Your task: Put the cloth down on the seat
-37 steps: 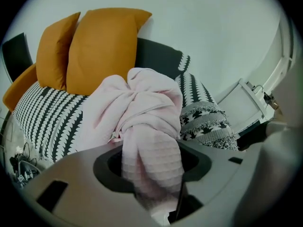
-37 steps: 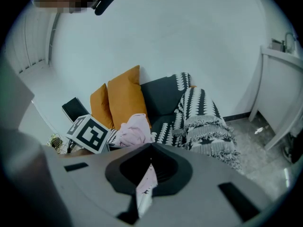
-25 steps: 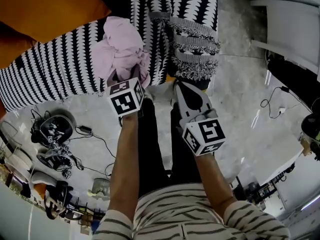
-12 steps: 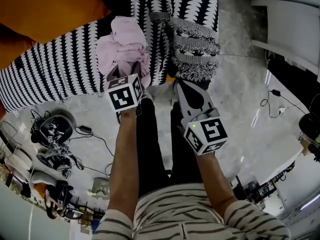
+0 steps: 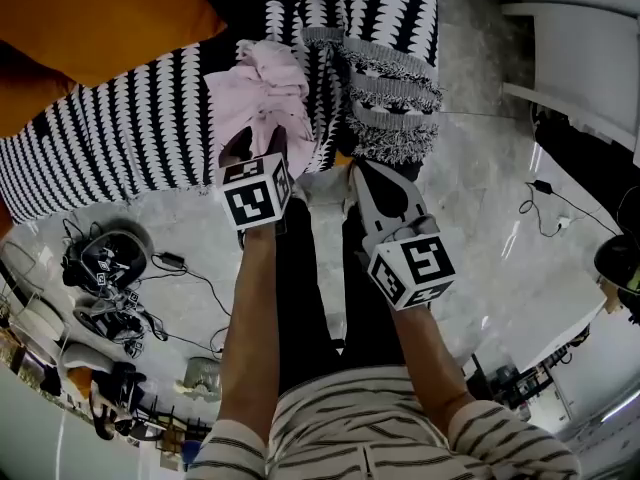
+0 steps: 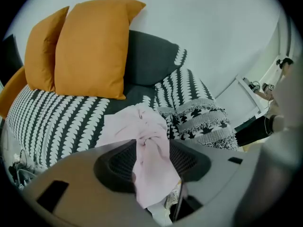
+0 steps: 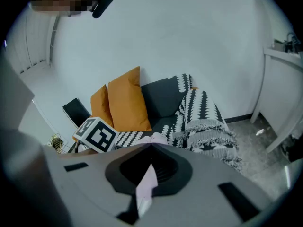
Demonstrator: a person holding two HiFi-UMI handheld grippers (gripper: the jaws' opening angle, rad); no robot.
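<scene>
Cloth (image 6: 152, 174) between tongs (image 6: 152, 140), plain in left gripper view

I count two grippers, the left hand-held gripper (image 5: 257, 146) and the right hand-held gripper (image 5: 356, 170). There is one pink cloth (image 5: 262, 93), one seat (image 6: 57, 119), two orange cushions (image 6: 94, 46), one dark cushion (image 6: 147, 56) and one fringed black-and-white throw (image 6: 201, 115).

Sofa seat (image 6: 52, 122) in front of me, black-and-white patterned cover. Orange cushions (image 6: 90, 46) propped at far left, dark cushion (image 6: 147, 60) to their right. Pink cloth (image 6: 116, 126) partly spread on seat near front edge. Fringed patterned throw (image 6: 199, 112) draped over right end. Grey floor (image 5: 480, 188) below, cables (image 5: 195, 273) at left.
</scene>
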